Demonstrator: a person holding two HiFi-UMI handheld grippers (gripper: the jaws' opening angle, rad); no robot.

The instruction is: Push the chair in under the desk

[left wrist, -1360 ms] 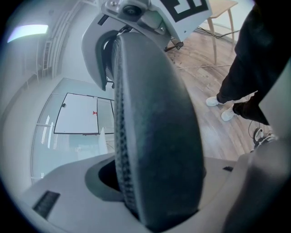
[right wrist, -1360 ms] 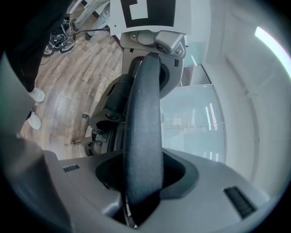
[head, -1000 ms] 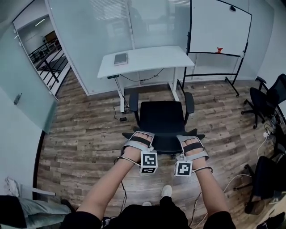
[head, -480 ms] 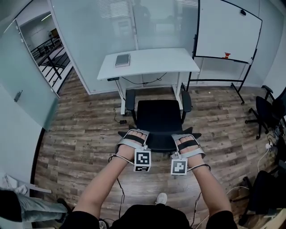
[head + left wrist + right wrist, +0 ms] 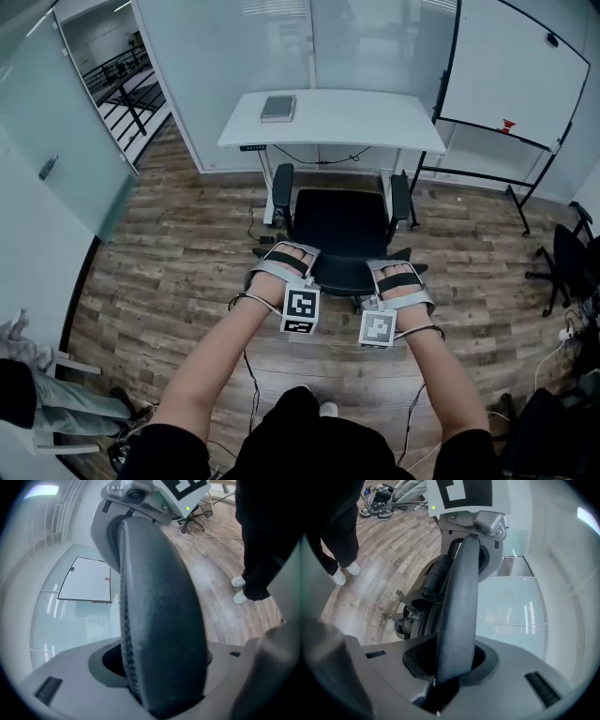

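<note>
Head view: the black office chair (image 5: 342, 225) faces the white desk (image 5: 366, 112). Its armrests (image 5: 282, 187) are about level with the desk legs (image 5: 266, 183) and the seat front is just at the desk's near edge, so it's not tucked in yet imo. Up top, the left gripper (image 5: 289, 255) is clamped across the thick padded backrest (image 5: 159, 620). The right gripper (image 5: 396, 274) pinches the thinner edge on its side, and its jaws have just been closing tighter on it. Makes sense: a grip near each corner of the backrest should stop the chair swivelling when pushed.
</note>
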